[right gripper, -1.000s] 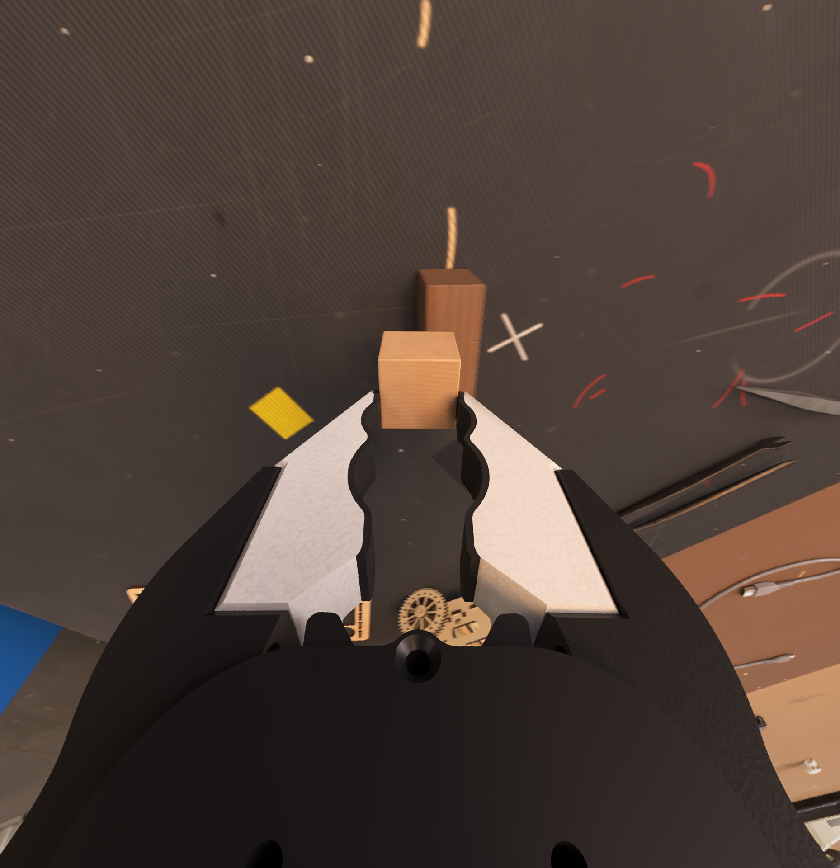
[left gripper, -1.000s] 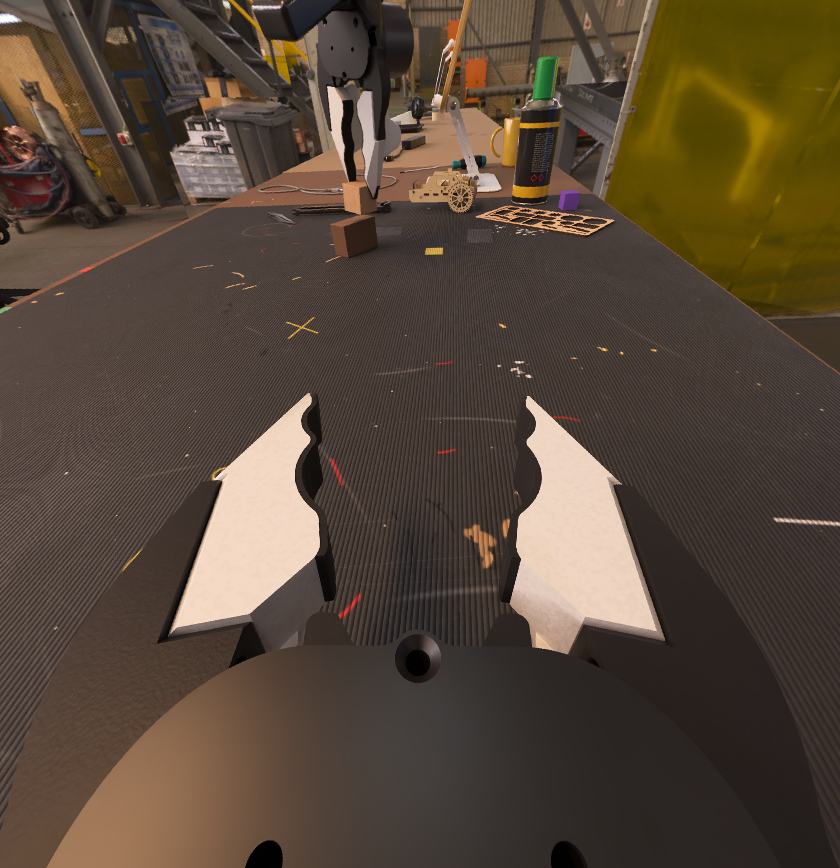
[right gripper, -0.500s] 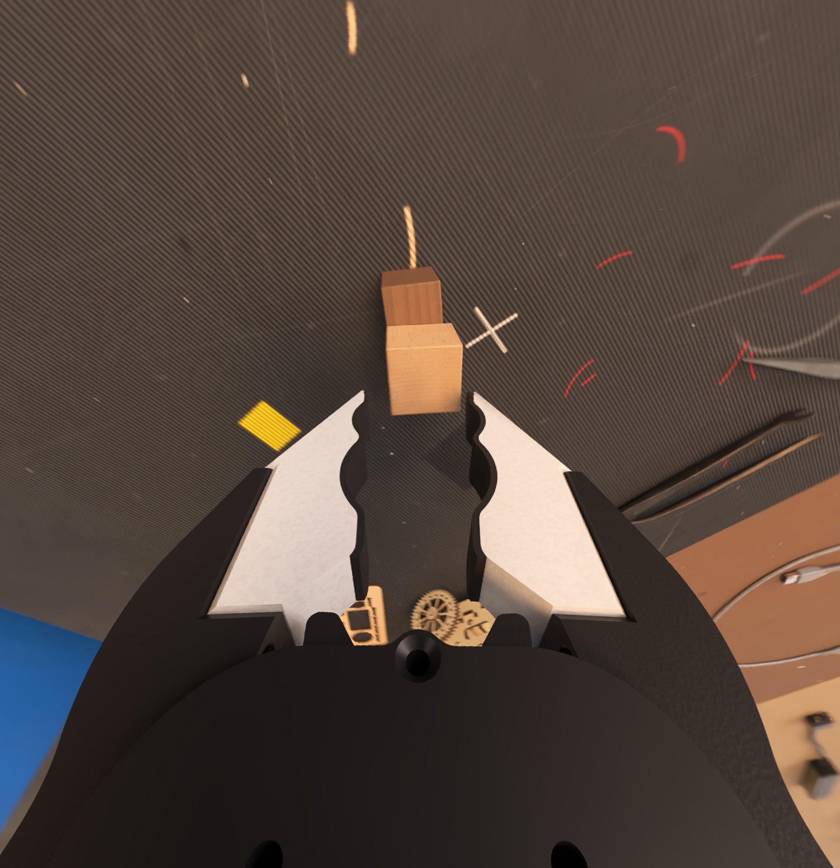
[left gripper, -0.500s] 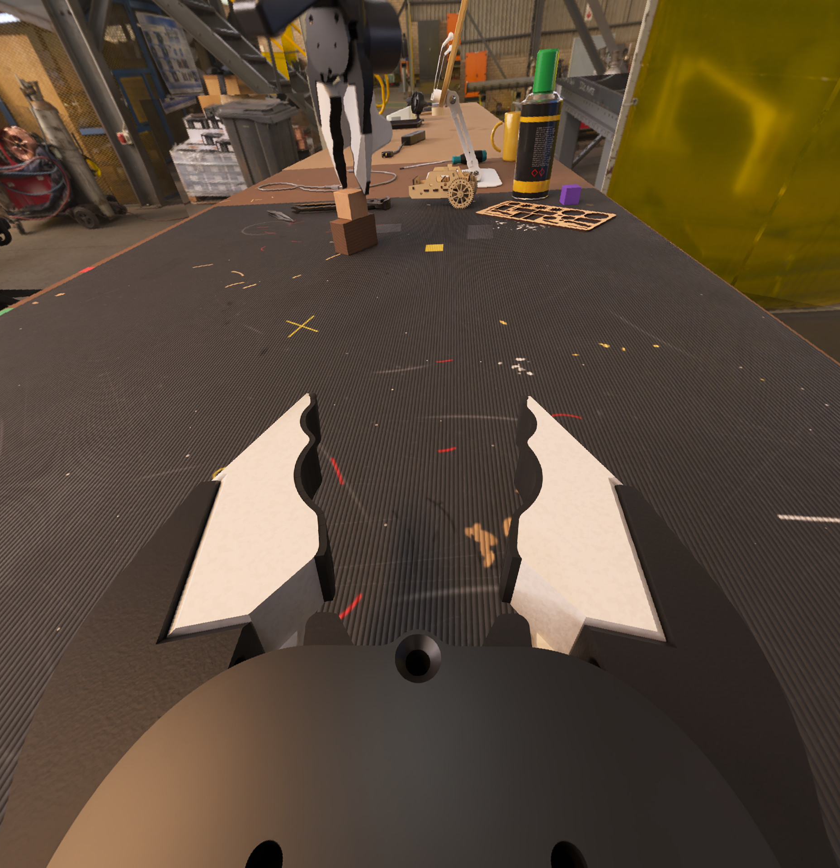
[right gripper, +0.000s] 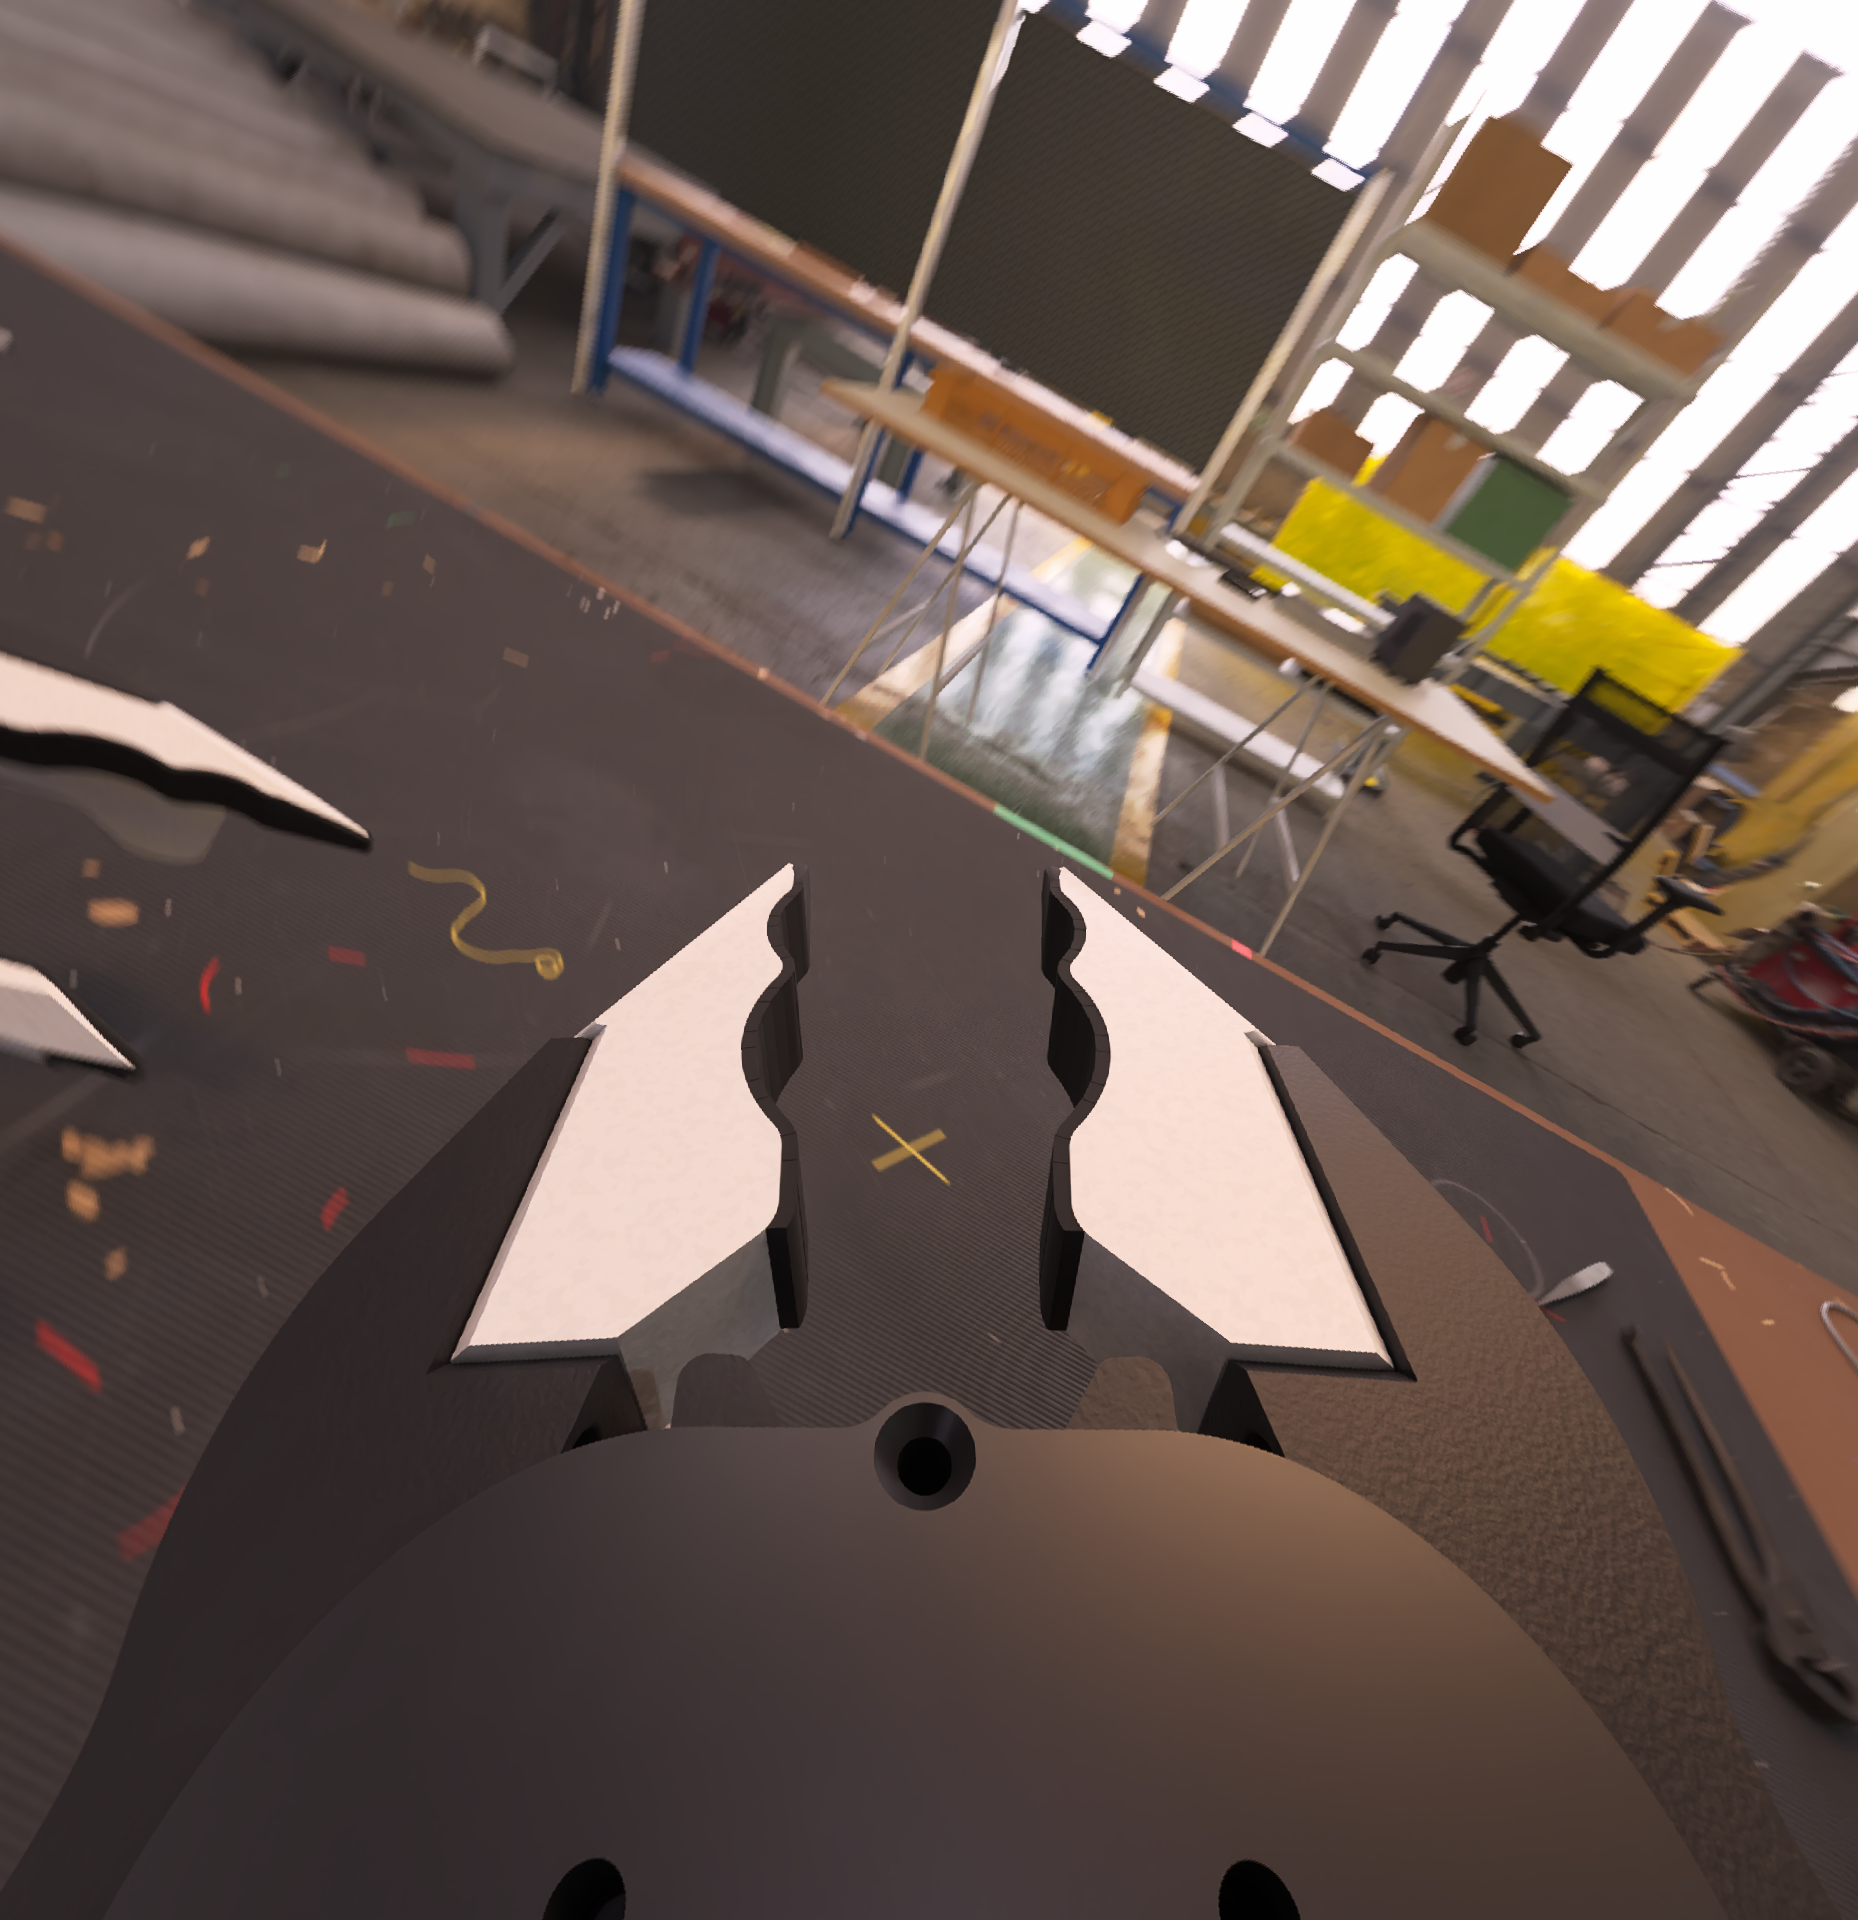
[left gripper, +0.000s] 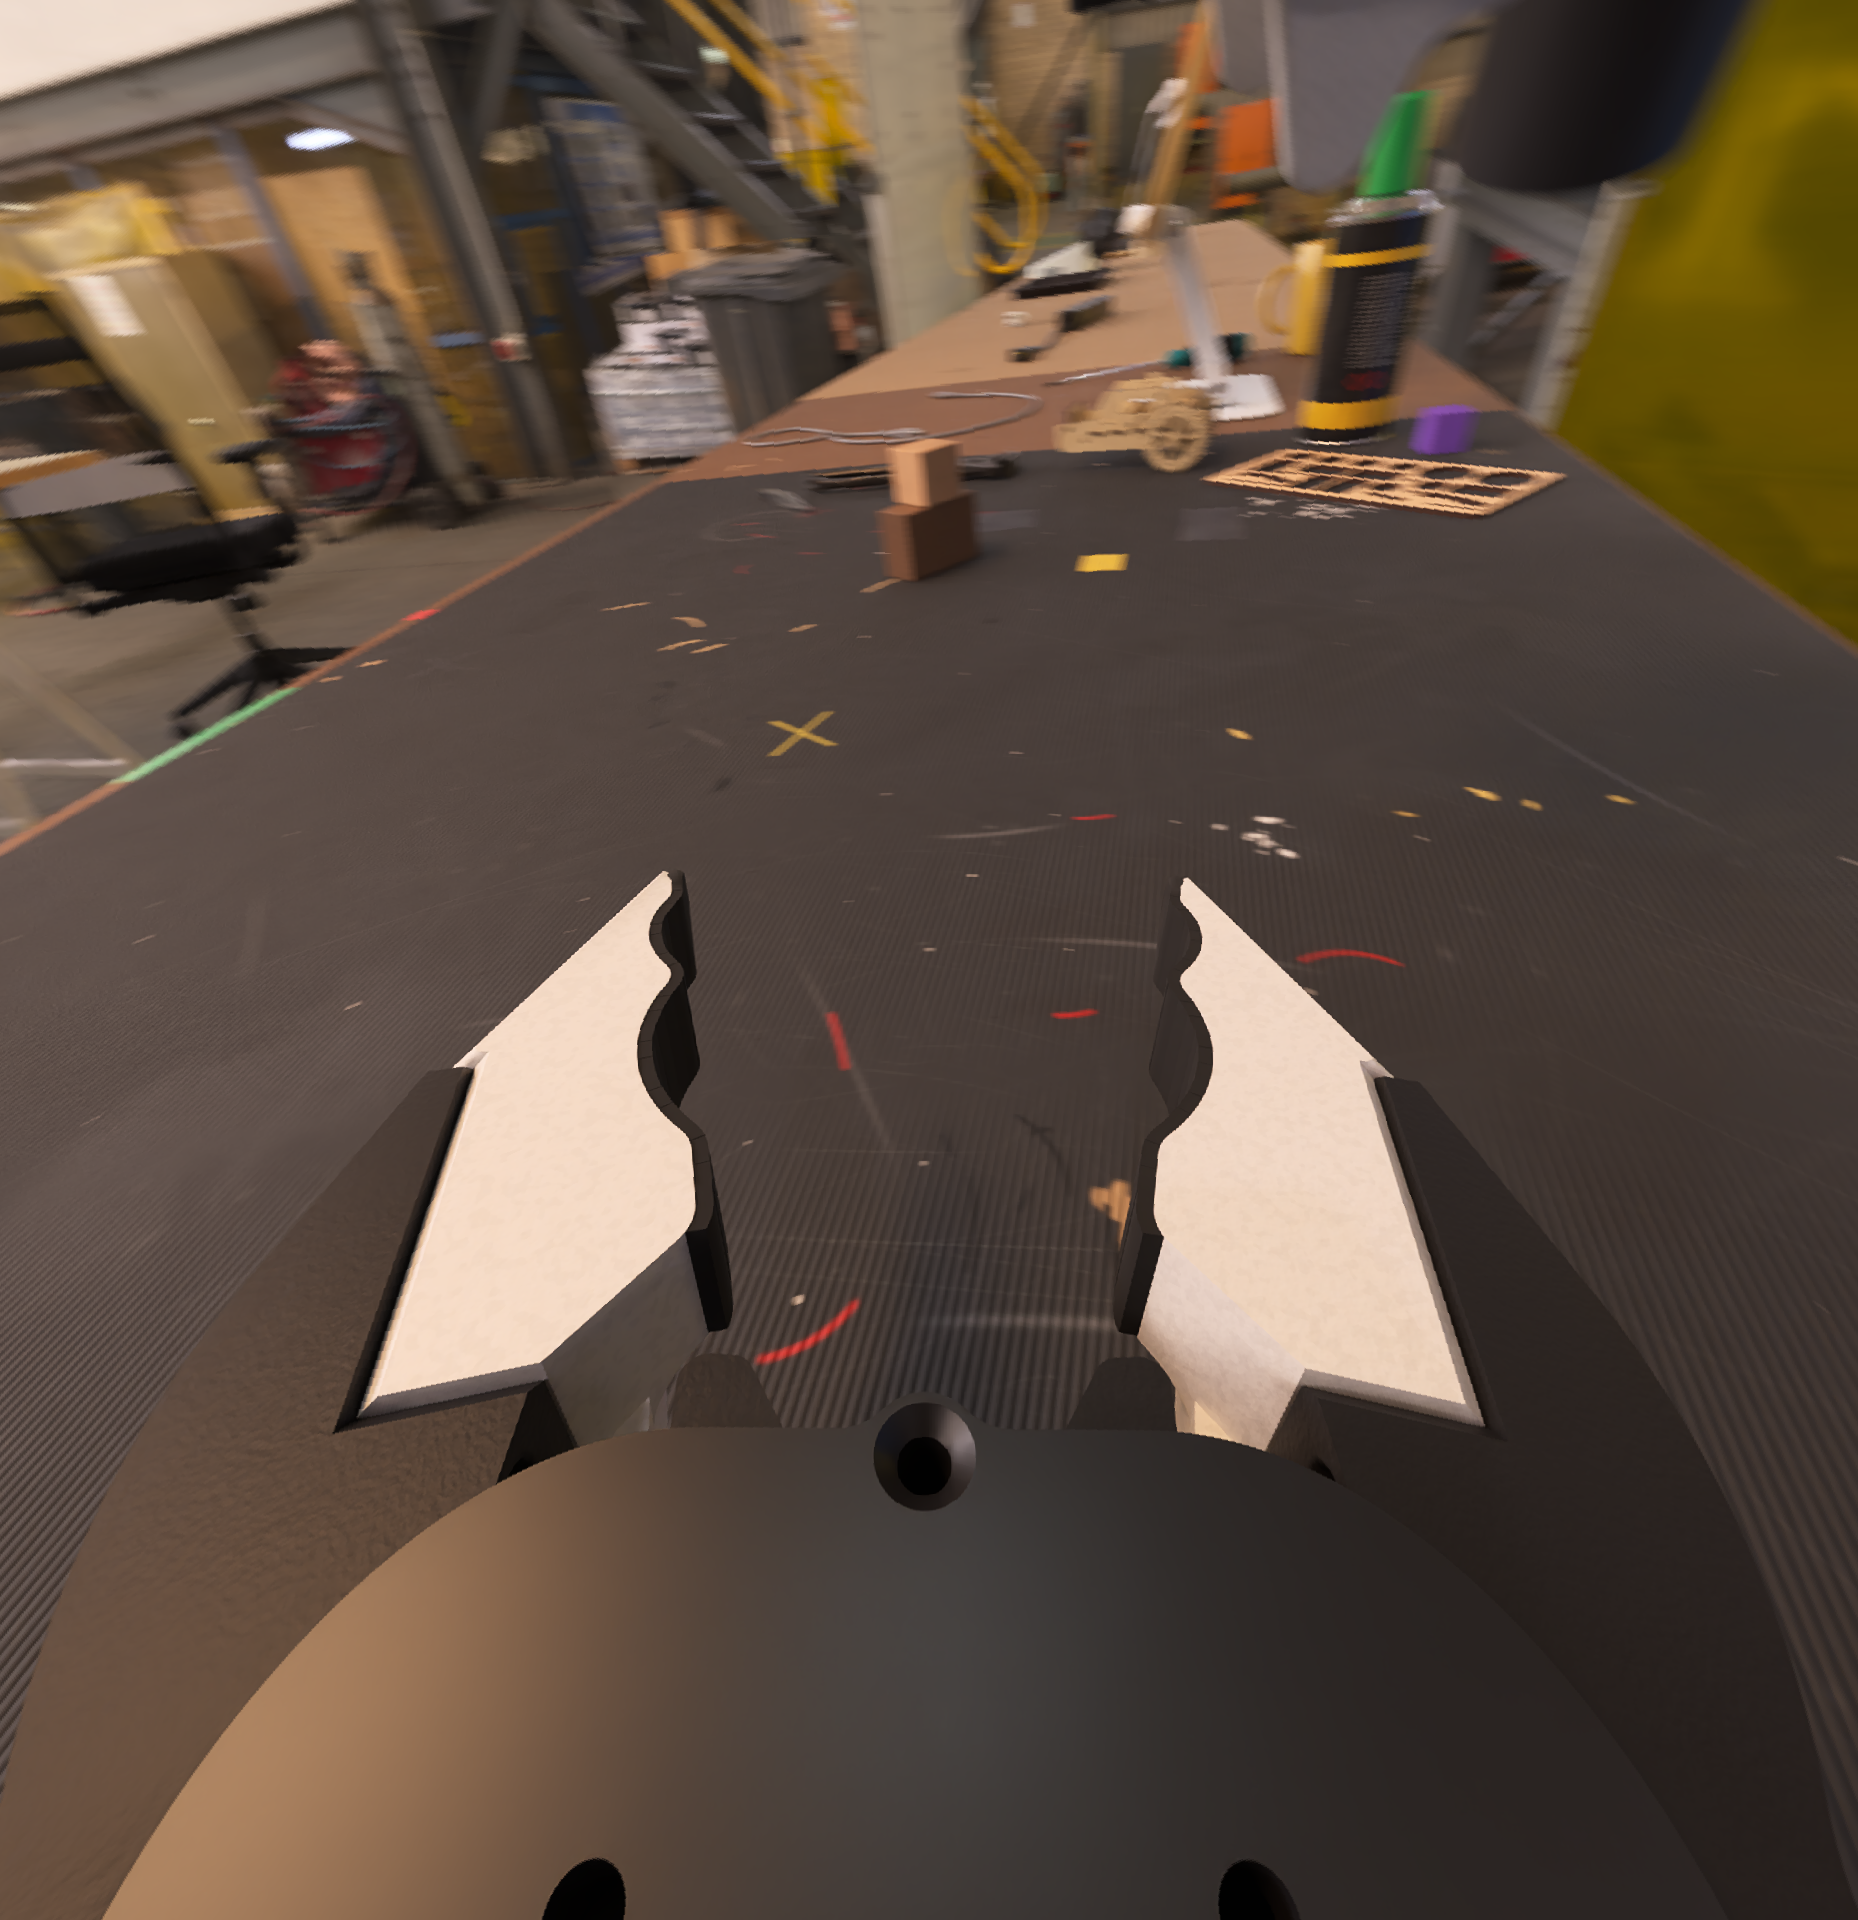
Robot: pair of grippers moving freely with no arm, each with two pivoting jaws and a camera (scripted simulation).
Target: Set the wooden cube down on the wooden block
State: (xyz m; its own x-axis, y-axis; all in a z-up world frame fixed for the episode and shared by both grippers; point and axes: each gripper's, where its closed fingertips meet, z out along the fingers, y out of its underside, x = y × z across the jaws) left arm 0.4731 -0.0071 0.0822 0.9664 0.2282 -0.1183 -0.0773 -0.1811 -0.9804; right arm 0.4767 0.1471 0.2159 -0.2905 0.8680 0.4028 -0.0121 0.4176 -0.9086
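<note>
Wooden cube (left gripper: 923,471) stacked atop wooden block (left gripper: 926,536), far across desk (left gripper: 1424,675) at 12 o'clock.
Left gripper (left gripper: 927,899) and right gripper (right gripper: 920,883): fingers apart, empty, well clear of stack.

Site: I read an industrial workshop | steel shelving (right gripper: 1507,343) with cartons past the bench's long edge | spray can (left gripper: 1361,301) at far-right corner | pincers (right gripper: 1735,1538) near my right edge
</note>
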